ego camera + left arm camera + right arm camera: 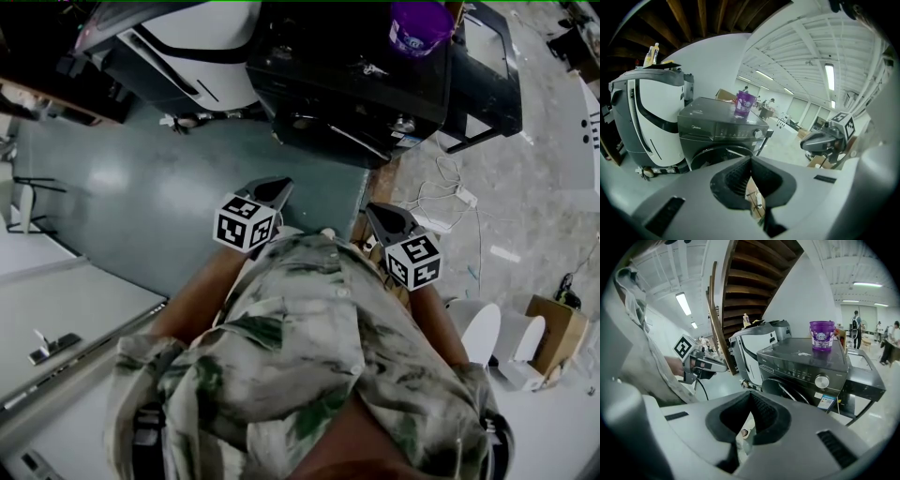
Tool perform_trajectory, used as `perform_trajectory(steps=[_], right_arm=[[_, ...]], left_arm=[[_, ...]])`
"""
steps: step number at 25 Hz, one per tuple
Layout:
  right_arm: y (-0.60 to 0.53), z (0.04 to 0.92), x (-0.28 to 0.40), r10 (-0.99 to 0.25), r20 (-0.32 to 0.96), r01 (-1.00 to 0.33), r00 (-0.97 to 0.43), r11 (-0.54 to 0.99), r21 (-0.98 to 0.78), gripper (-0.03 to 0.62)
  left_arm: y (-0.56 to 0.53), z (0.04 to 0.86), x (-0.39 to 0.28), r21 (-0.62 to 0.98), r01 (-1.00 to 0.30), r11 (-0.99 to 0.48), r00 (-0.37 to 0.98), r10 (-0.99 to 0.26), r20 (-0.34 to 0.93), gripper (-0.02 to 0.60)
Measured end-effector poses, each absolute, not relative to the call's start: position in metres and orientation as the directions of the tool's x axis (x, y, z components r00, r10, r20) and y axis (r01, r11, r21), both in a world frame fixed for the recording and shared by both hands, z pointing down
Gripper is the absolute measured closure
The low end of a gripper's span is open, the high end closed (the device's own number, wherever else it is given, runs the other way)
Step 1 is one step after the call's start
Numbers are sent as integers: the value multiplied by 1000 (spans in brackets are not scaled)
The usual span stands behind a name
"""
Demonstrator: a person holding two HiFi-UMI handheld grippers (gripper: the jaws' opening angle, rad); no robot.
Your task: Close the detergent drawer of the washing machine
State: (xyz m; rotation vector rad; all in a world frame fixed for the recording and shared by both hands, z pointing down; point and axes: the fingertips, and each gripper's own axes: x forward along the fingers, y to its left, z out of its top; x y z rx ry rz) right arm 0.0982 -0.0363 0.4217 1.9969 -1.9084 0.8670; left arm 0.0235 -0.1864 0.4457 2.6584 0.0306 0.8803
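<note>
both fingers clenched empty, left gripper (751,161), right gripper (750,397), midea washing machine (722,131) ahead

The floor (141,178) below me is smooth grey-green paint. To my right it gives way to a paler, scuffed surface (553,178), where a white power strip (466,196) lies with its thin cable looped beside it. A cardboard box (555,330) stands further right, near the edge of what I see. At my lower left a white panel (75,300) carries a metal handle. Ahead, a plain white wall (806,291) rises beside the dark wooden underside of a staircase (750,273), its treads stepping upward. The hall beyond is wide, with a white beamed ceiling (797,42) and long strip lights (829,76) glowing along it.
</note>
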Motion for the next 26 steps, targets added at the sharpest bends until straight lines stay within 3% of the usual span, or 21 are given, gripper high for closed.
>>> perform_trajectory(steps=[26], right_arm=[[-40, 443, 105, -807, 586, -965, -69, -95, -244, 572]], left_arm=[[-192, 465, 30, 295, -114, -949, 776, 101, 623, 557]])
